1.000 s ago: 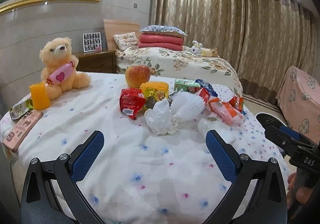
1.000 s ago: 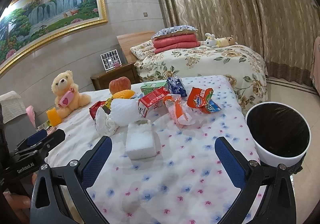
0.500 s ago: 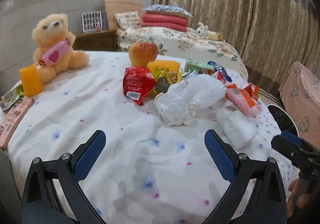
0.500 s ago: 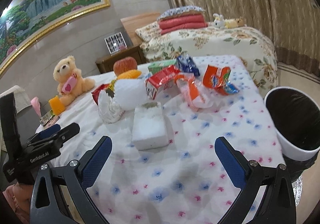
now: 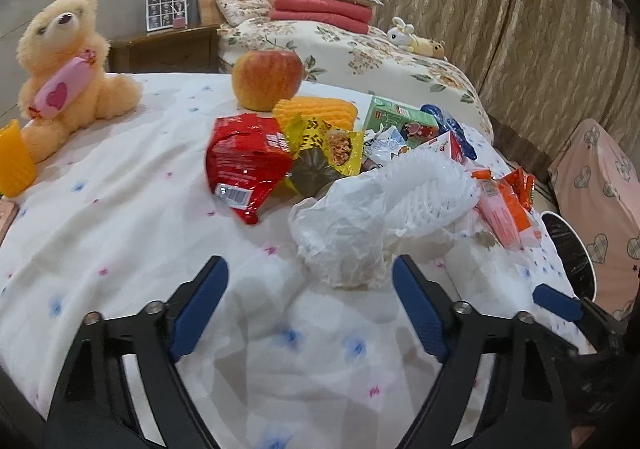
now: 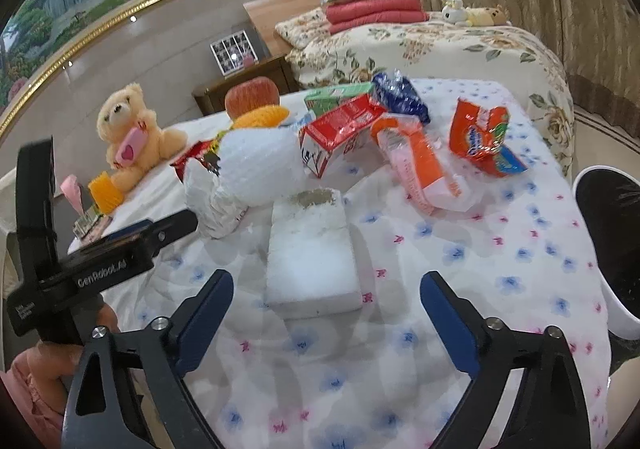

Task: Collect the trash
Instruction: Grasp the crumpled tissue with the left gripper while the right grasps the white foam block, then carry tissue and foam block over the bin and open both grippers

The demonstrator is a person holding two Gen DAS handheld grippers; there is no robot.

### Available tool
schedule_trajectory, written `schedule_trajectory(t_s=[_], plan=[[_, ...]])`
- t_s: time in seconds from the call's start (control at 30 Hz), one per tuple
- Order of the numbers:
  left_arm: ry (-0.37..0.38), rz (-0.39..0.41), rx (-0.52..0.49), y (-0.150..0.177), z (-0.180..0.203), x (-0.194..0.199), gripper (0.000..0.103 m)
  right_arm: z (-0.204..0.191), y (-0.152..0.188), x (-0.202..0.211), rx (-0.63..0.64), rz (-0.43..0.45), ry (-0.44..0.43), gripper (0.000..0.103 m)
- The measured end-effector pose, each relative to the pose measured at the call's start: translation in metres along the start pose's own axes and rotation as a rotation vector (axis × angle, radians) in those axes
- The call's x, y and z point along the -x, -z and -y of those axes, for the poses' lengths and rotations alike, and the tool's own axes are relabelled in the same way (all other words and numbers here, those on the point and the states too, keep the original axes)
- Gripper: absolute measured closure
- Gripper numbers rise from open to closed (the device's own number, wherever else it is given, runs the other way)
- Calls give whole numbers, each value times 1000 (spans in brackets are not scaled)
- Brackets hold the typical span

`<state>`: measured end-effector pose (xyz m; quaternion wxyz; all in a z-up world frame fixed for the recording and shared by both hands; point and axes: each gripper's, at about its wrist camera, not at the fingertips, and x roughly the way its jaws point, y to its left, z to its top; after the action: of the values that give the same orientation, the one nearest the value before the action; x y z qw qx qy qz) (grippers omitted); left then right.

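The left gripper (image 5: pixel 308 273) has its fingers spread but just closing, crumpled plastic bag (image 5: pixel 340 241) just ahead. The right gripper (image 6: pixel 326 285) likewise narrows, foam block (image 6: pixel 314 257) just ahead between its fingertips, untouched.

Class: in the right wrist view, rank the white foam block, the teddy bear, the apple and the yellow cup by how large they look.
1. white foam block, though it lies nearest the camera
2. teddy bear
3. apple
4. yellow cup
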<state>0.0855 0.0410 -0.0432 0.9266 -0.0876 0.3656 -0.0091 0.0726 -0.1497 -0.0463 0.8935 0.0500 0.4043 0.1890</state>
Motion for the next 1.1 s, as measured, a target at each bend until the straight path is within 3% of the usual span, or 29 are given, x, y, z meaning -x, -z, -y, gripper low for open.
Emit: schedule_trajectory(t_s=[0.07, 0.13, 0.17, 0.27, 0.4, 0.47, 0.73, 1.1], plan=[[11, -18, 3, -1, 1, -6, 35, 3, -1, -5, -12, -16, 3, 16], [39, -35, 8, -2, 2, -11, 49, 5, -1, -8, -19, -27, 2, 28], [60, -39, 6, -2, 3, -13, 65, 6, -1, -9, -18, -31, -1, 31], [72, -25, -12, 0, 7, -9, 73, 0, 0, -8, 12, -33, -35, 55], [79, -14, -9, 6, 6, 0, 82, -7, 4, -2, 46, -17, -31, 55], [85, -15, 1, 10, 4, 7, 95, -1, 4, 0, 22, -17, -42, 56], [91, -8, -4, 24, 11, 27, 95, 22, 8, 20, -48, 19, -26, 56], [189, 28, -92, 29, 52, 53, 95, 56, 15, 56, -130, 83, 17, 56]])
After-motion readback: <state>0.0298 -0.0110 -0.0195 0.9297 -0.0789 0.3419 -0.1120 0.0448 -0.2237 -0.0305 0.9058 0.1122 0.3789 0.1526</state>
